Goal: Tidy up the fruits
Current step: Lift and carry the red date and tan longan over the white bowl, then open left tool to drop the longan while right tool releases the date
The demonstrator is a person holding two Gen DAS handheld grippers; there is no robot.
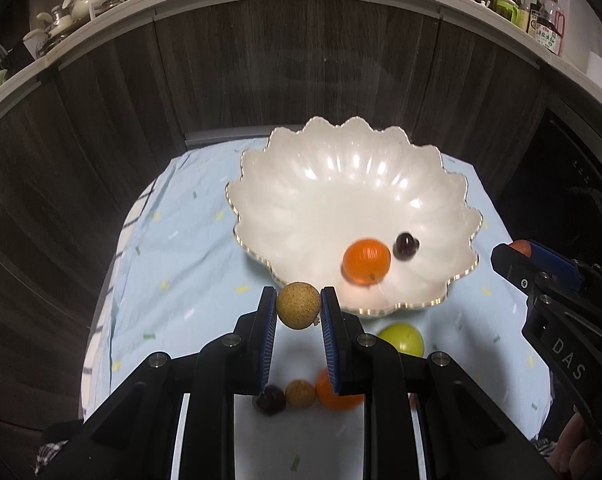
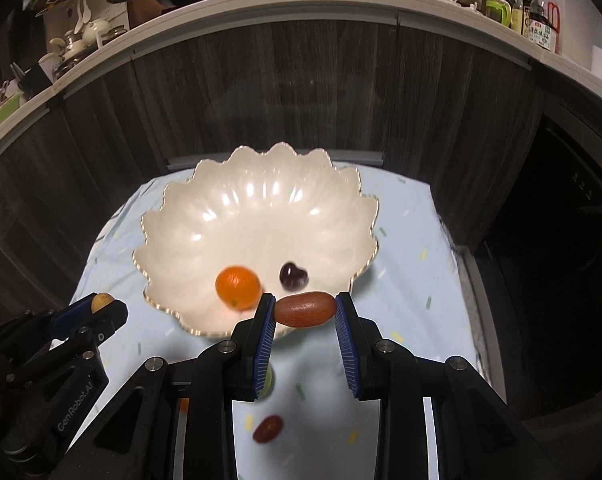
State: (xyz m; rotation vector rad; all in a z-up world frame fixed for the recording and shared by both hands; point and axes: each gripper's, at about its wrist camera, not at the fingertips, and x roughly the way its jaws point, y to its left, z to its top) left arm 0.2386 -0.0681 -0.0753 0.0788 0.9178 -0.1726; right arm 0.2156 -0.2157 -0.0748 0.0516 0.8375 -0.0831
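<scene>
A white scalloped bowl (image 1: 381,184) (image 2: 205,216) stands on a light blue cloth and holds an orange (image 1: 366,261) (image 2: 237,287) and a dark cherry (image 1: 406,245) (image 2: 293,275). My left gripper (image 1: 299,306) is shut on a tan speckled round fruit (image 1: 299,305), held above the cloth just before the bowl's near rim; in the right wrist view that gripper (image 2: 101,305) shows at lower left. My right gripper (image 2: 304,309) is shut on a reddish-brown oblong fruit (image 2: 305,309) over the bowl's near rim; it appears at the right edge (image 1: 515,251) of the left wrist view.
On the cloth (image 1: 173,264) near me lie a green fruit (image 1: 403,338), a second orange (image 1: 333,394), another tan fruit (image 1: 299,394), a dark cherry (image 1: 269,400) and a reddish-brown oblong fruit (image 2: 267,429). Dark wood cabinet fronts (image 1: 261,80) rise behind the bowl, with a cluttered counter above.
</scene>
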